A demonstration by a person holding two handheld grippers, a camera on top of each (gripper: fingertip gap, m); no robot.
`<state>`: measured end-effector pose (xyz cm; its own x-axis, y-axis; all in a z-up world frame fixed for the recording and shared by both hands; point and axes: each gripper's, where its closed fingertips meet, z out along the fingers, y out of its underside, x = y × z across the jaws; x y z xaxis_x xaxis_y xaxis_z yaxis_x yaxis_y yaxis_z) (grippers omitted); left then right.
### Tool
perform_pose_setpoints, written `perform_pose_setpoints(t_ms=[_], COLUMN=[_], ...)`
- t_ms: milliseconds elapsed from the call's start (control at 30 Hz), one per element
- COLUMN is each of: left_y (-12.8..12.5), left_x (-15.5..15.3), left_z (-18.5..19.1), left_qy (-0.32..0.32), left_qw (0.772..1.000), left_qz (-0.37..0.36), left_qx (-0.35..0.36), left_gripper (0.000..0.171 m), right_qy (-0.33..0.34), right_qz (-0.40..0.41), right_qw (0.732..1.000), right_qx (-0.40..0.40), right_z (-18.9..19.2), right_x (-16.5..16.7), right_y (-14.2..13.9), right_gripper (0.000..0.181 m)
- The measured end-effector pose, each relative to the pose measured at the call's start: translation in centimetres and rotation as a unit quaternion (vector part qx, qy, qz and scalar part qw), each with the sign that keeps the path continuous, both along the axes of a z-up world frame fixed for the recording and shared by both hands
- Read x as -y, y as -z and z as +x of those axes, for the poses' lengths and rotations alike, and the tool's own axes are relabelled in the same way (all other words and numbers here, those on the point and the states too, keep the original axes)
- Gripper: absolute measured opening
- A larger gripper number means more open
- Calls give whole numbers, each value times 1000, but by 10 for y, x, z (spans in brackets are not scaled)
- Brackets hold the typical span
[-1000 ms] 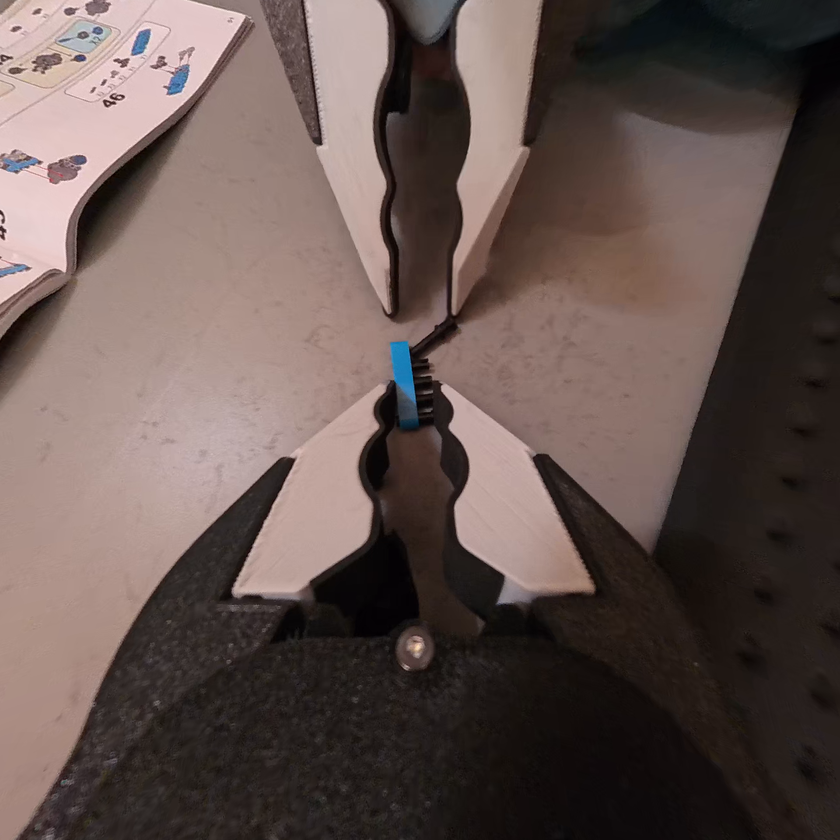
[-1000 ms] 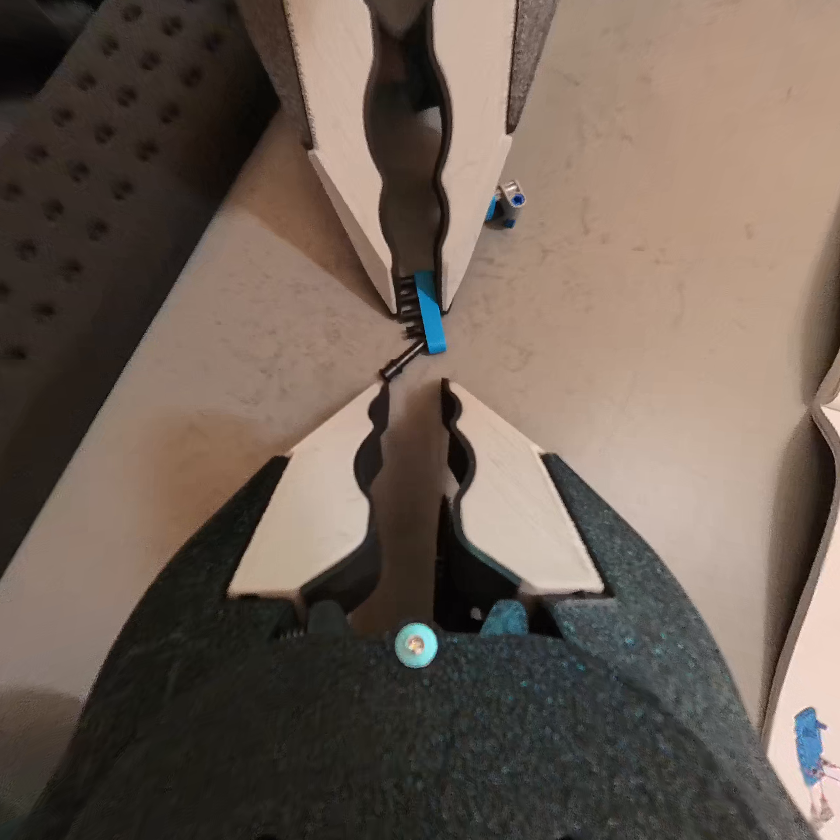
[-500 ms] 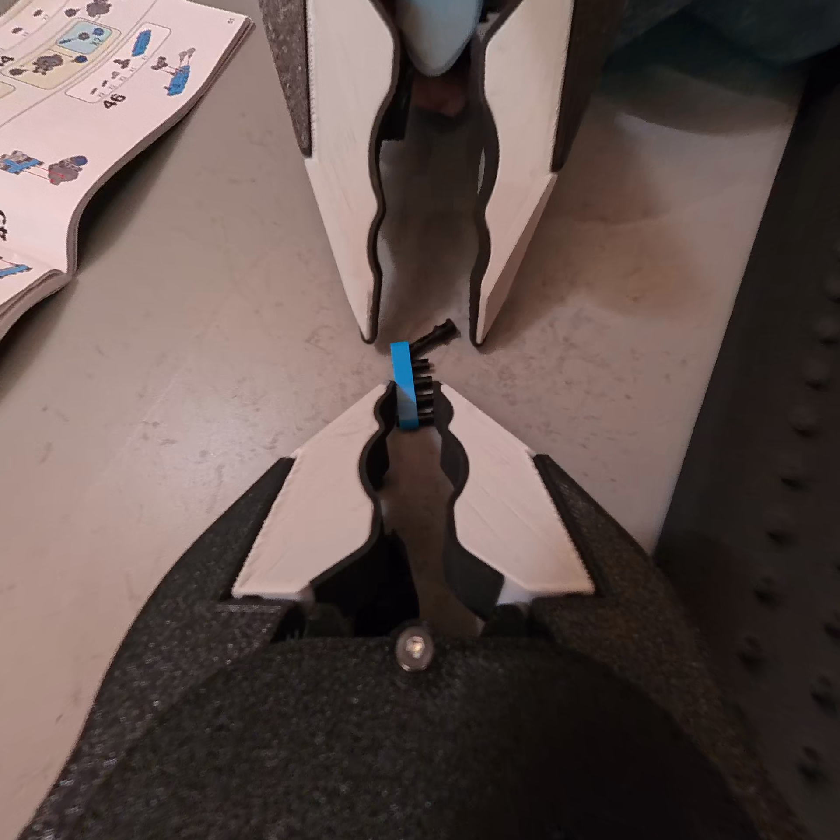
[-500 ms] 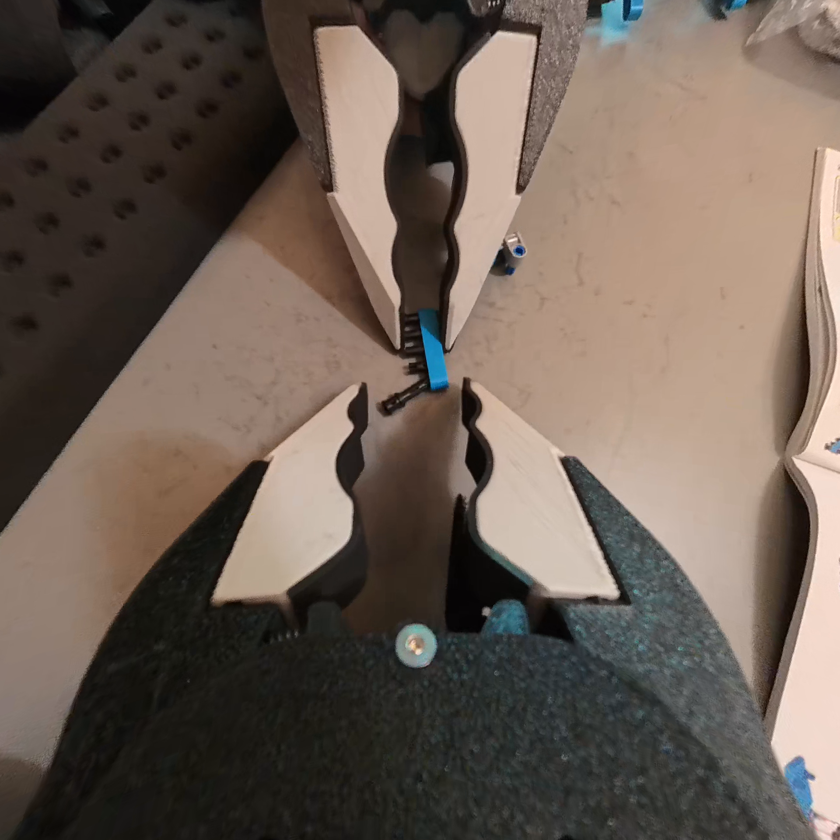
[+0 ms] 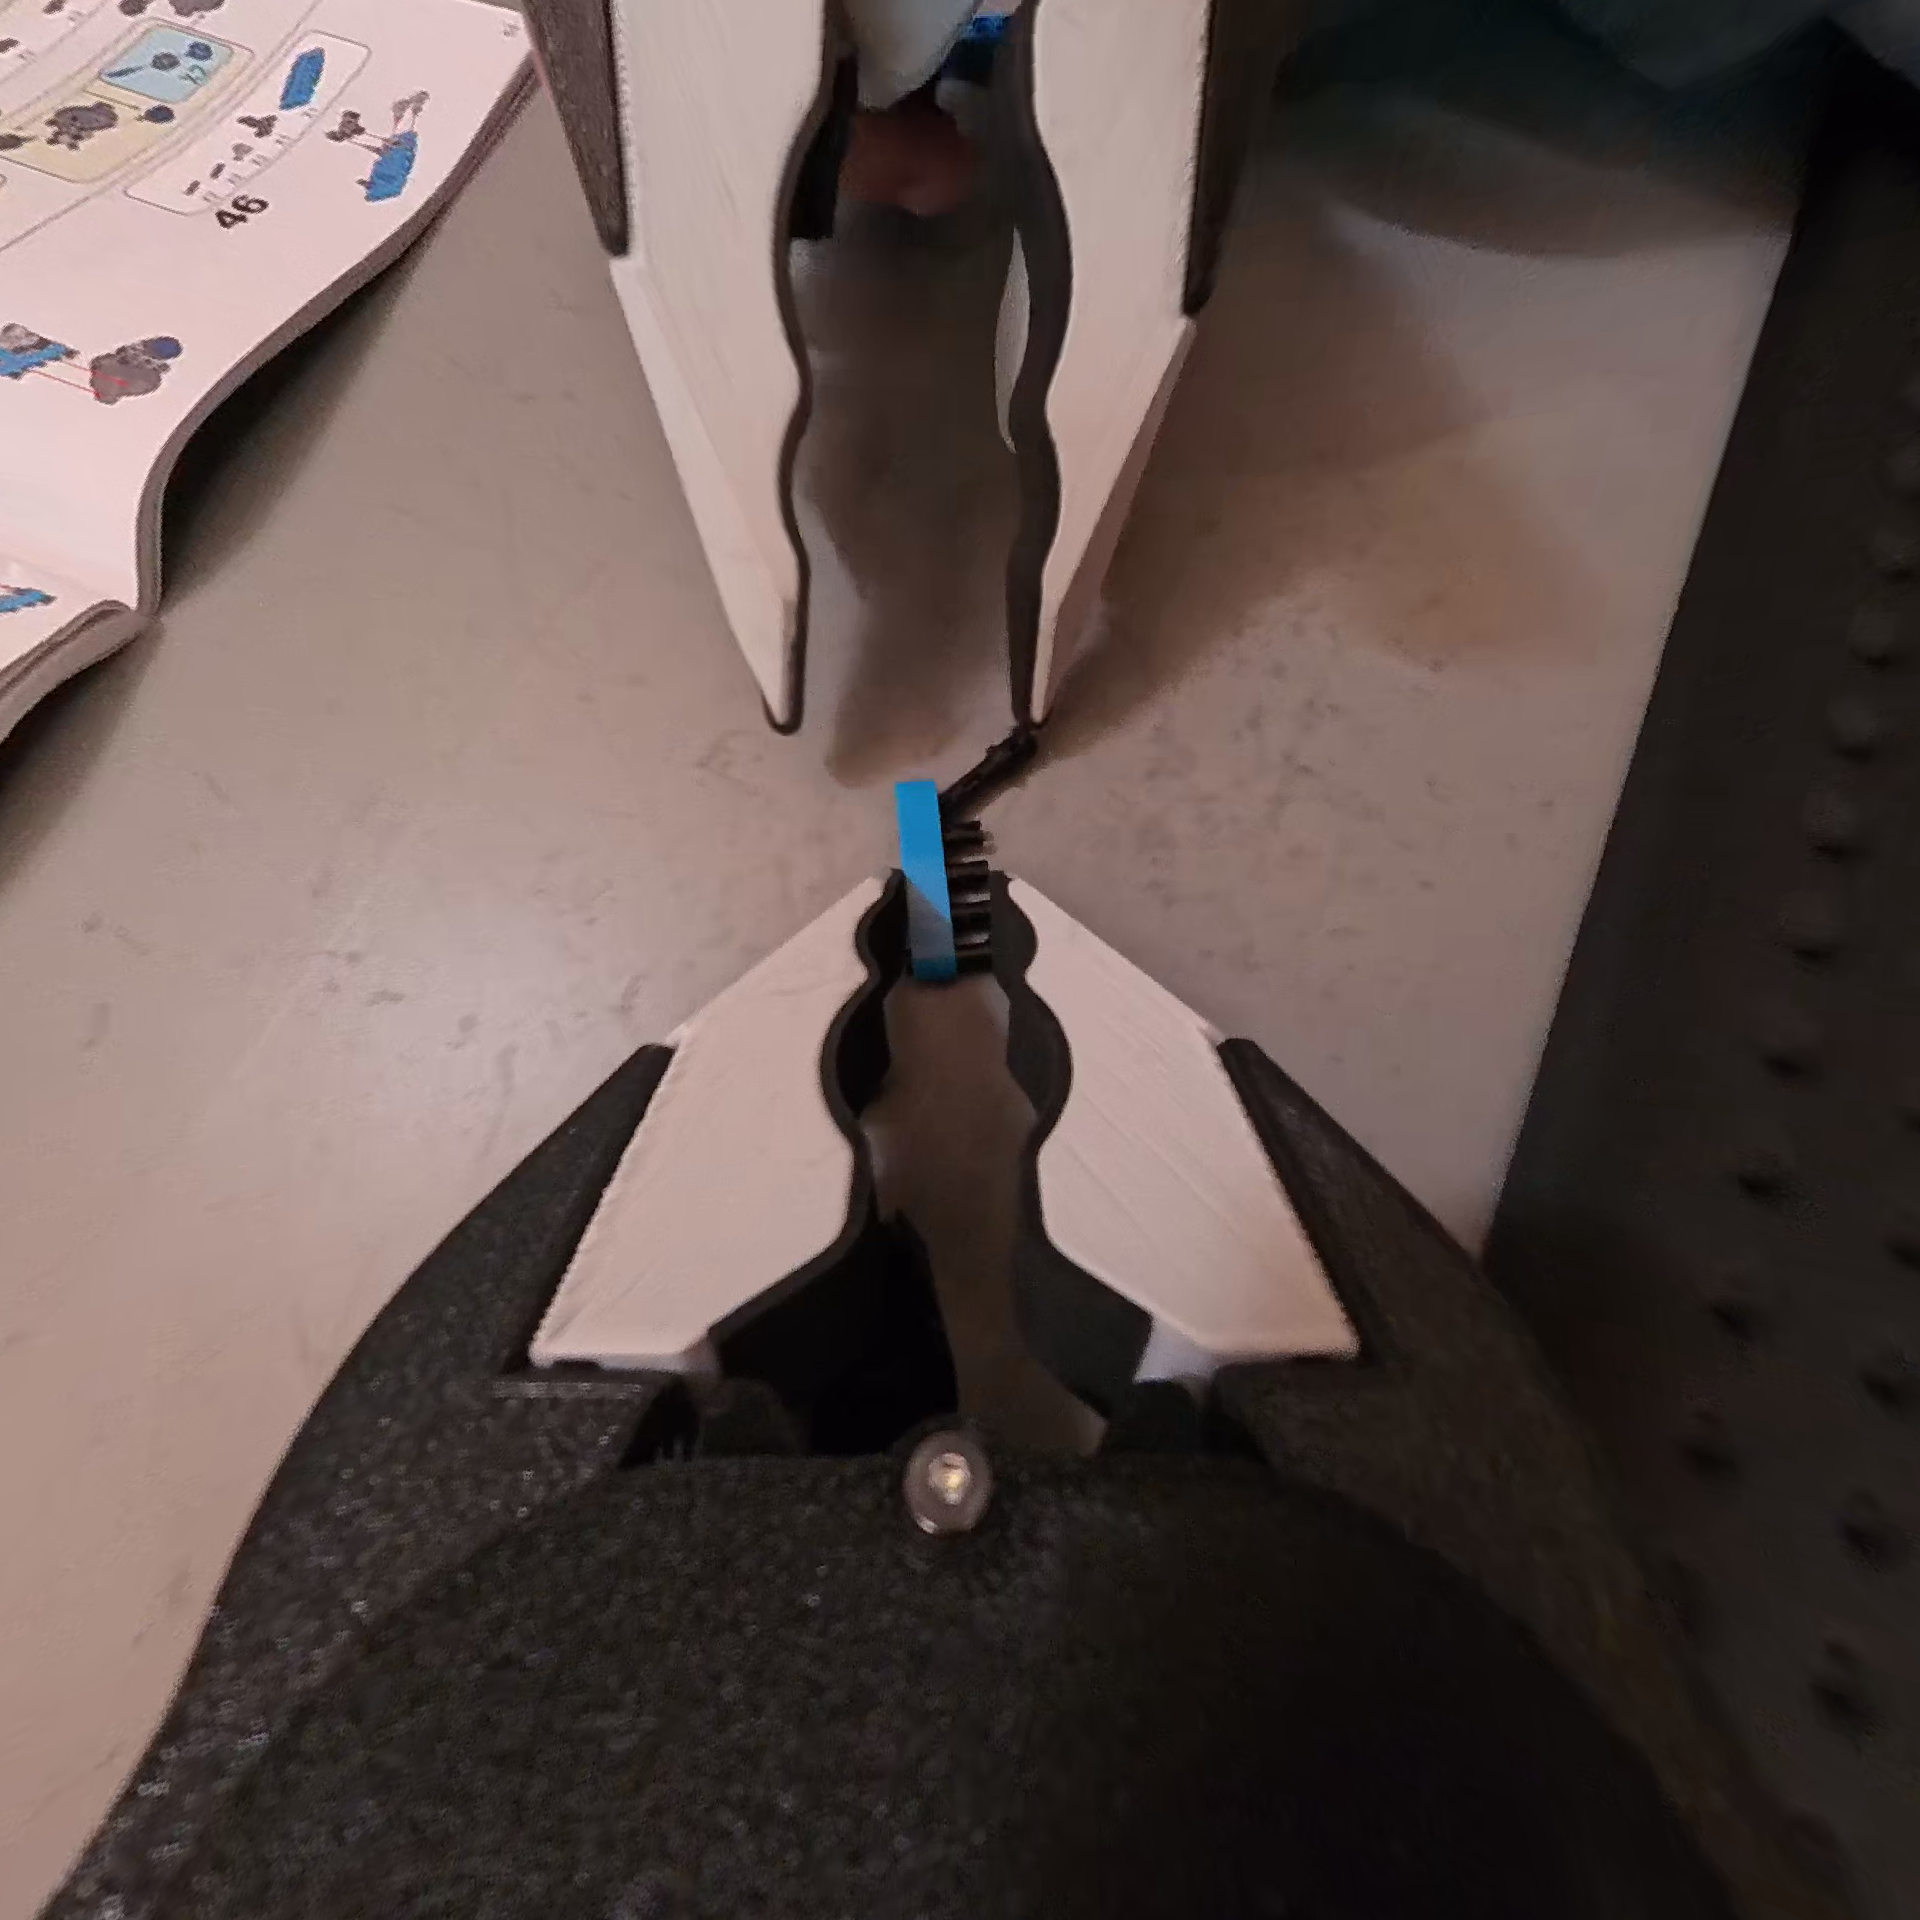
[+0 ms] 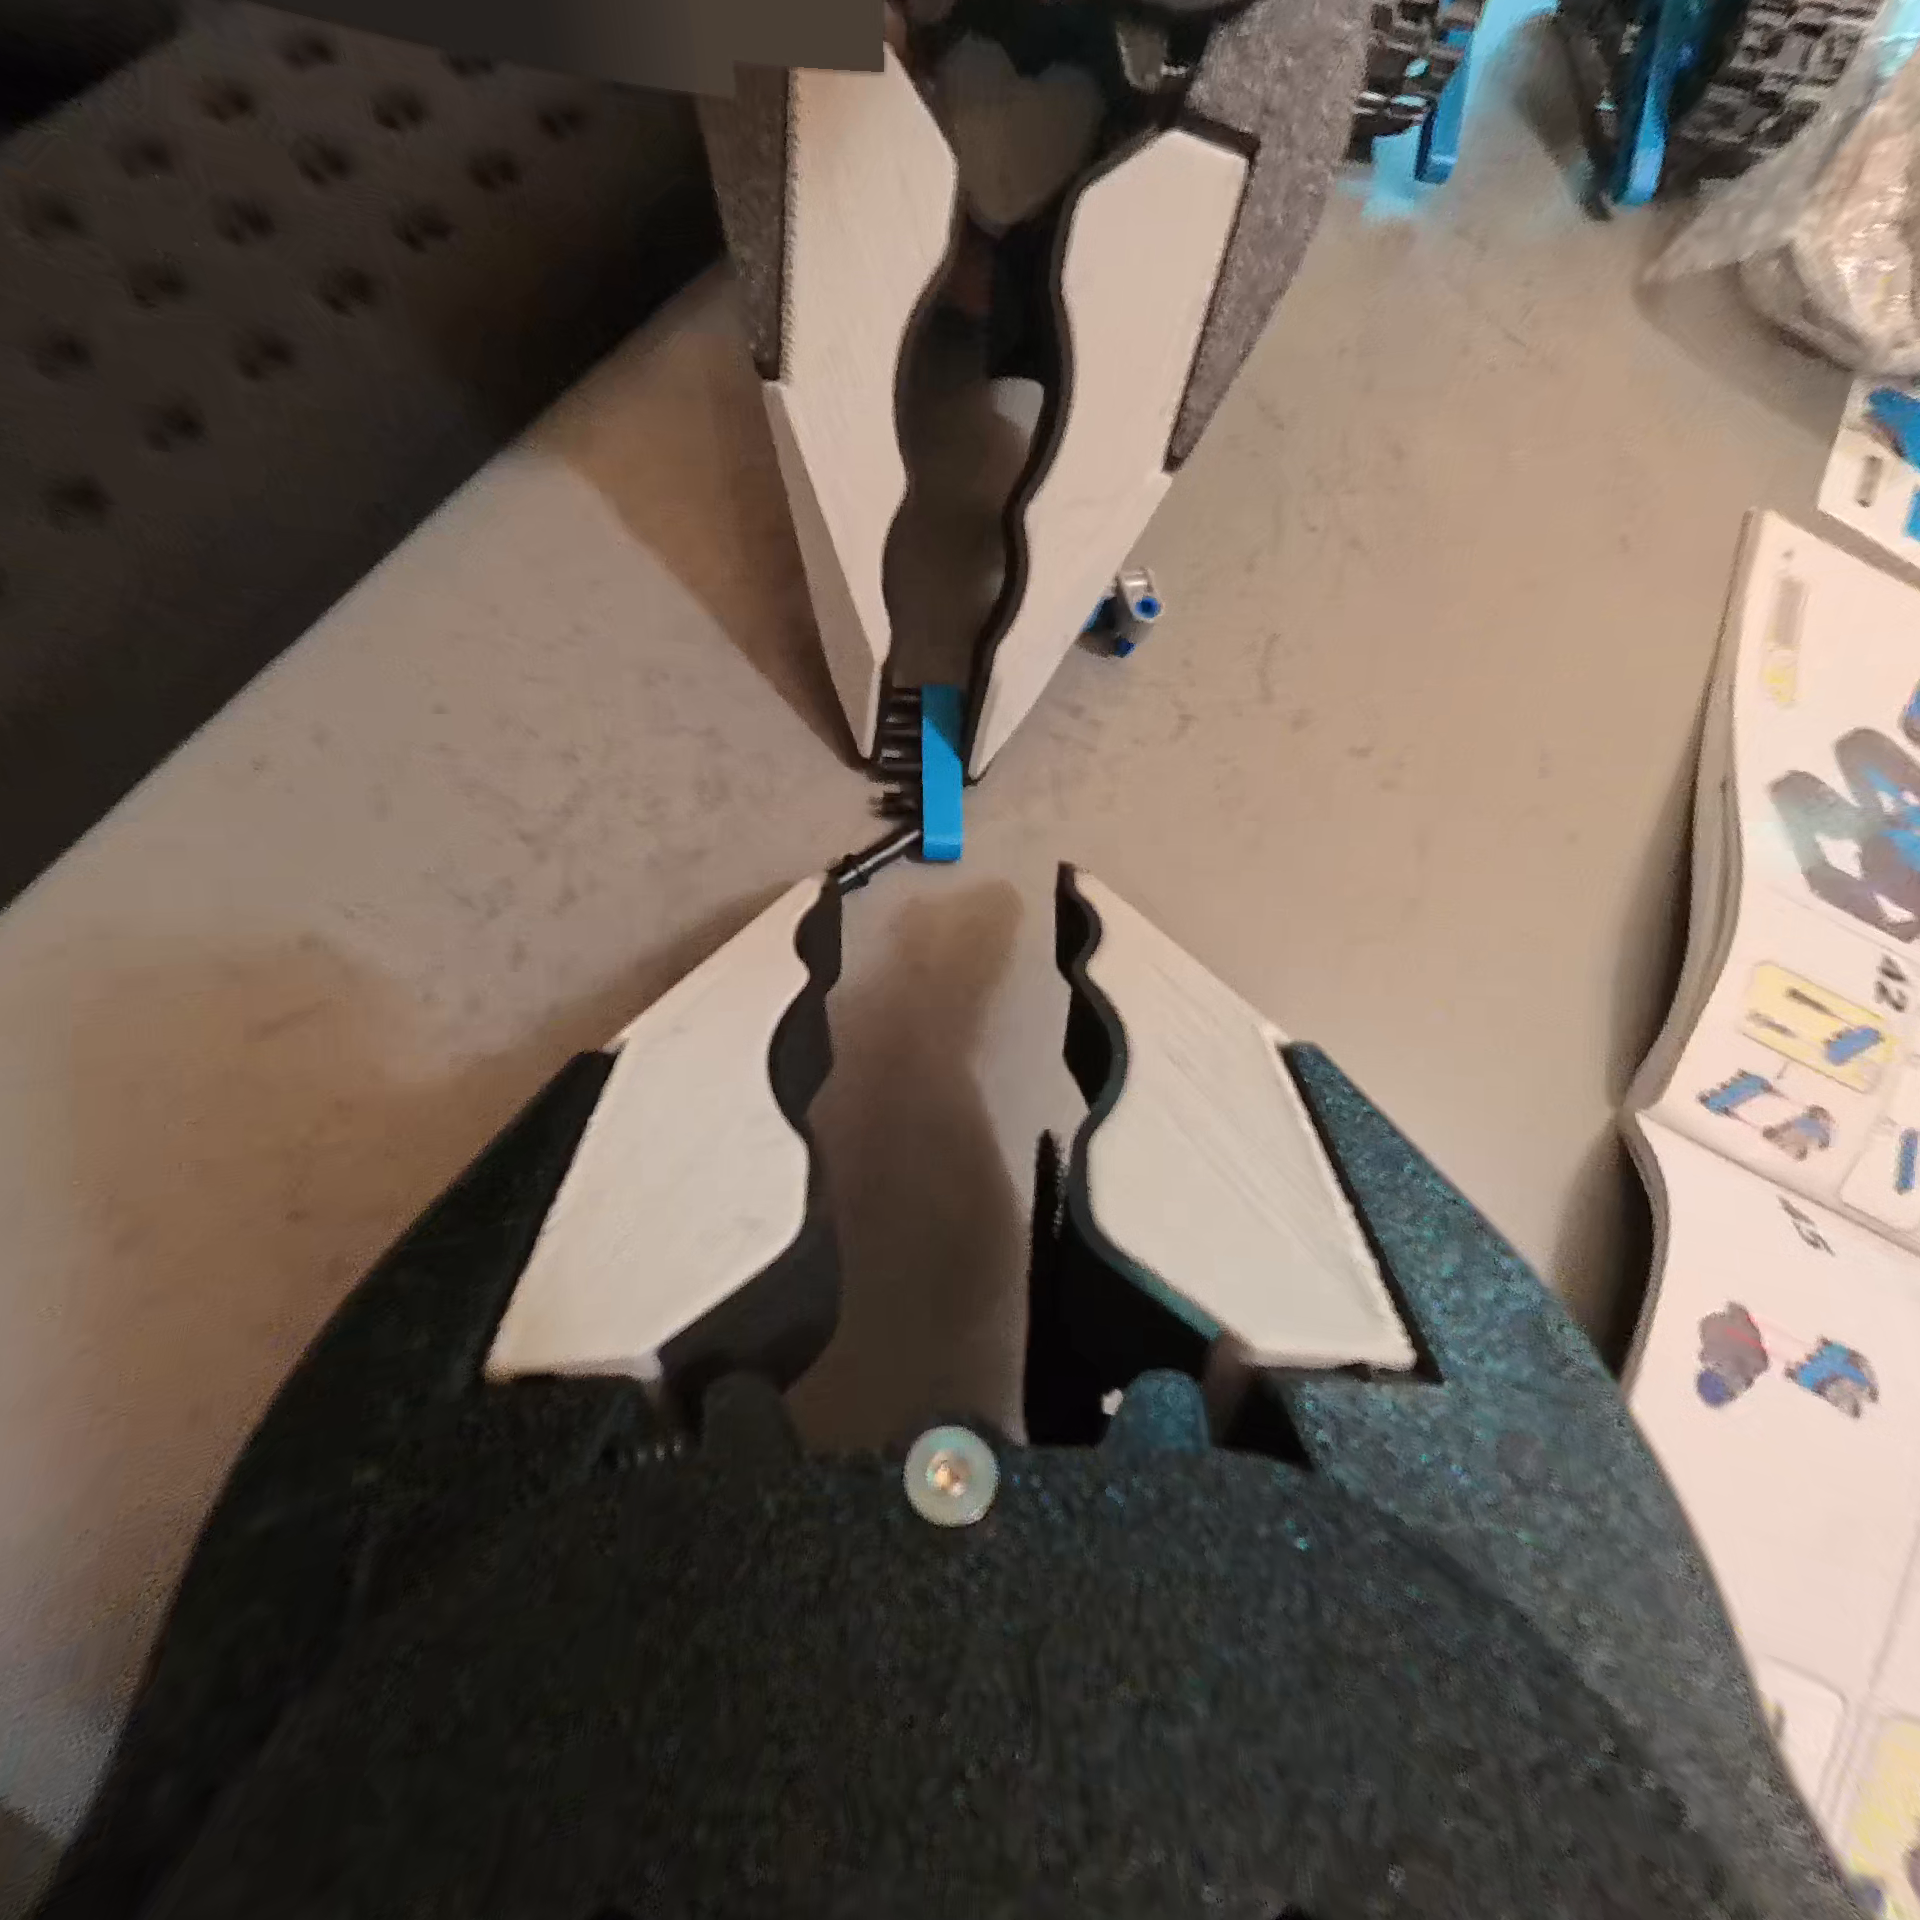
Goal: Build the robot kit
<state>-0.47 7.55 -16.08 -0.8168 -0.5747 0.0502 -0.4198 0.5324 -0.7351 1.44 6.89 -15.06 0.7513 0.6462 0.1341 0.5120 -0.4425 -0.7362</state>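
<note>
My left gripper (image 5: pixel 943 896) is shut on a short blue beam (image 5: pixel 921 868) that has several black pins (image 5: pixel 968 883) along one side, and it holds the beam on edge just above the tabletop. One black pin (image 5: pixel 1000 761) sticks out at an angle from the beam's far end. My right gripper (image 6: pixel 951 888) faces it tip to tip, open and empty, and one of its fingertips (image 6: pixel 826 904) is at the end of that angled pin (image 6: pixel 868 860). In the right wrist view the beam (image 6: pixel 940 790) sits between the left gripper's (image 6: pixel 925 753) tips.
An open instruction booklet (image 6: pixel 1818 935) lies on the beige table (image 6: pixel 1403 727), and it also shows in the left wrist view (image 5: pixel 156 260). A small grey and blue piece (image 6: pixel 1127 613) lies behind the left gripper. A blue and black model (image 6: pixel 1507 94) and a plastic bag (image 6: pixel 1829 208) are farther off. A dark perforated mat (image 6: pixel 260 312) borders the table. Less than 4 cm separates the two grippers' tips.
My right gripper opened wider and let go of the angled black pin, then shifted a little sideways and tilted up. The left gripper and the beam have not moved.
</note>
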Motion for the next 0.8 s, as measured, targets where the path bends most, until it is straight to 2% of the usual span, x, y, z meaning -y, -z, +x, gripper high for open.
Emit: perform_pose_setpoints(t_ms=[133,200,800], left_y=[0,0,0], left_x=[0,0,0], left_z=[0,0,1], left_qy=[-1,-1,-11], left_qw=[1000,1000,1000], left_qz=[3,4,12], left_qx=[4,5,17], left_gripper=[16,16,16], right_qy=[-24,-27,-41], right_qz=[-62,-57,-56], right_qw=[996,996,997], right_qx=[-52,-64,-45], right_z=[-7,-4,-16], right_x=[8,10,-3], right_y=[0,-2,10], right_gripper=[41,42,36])
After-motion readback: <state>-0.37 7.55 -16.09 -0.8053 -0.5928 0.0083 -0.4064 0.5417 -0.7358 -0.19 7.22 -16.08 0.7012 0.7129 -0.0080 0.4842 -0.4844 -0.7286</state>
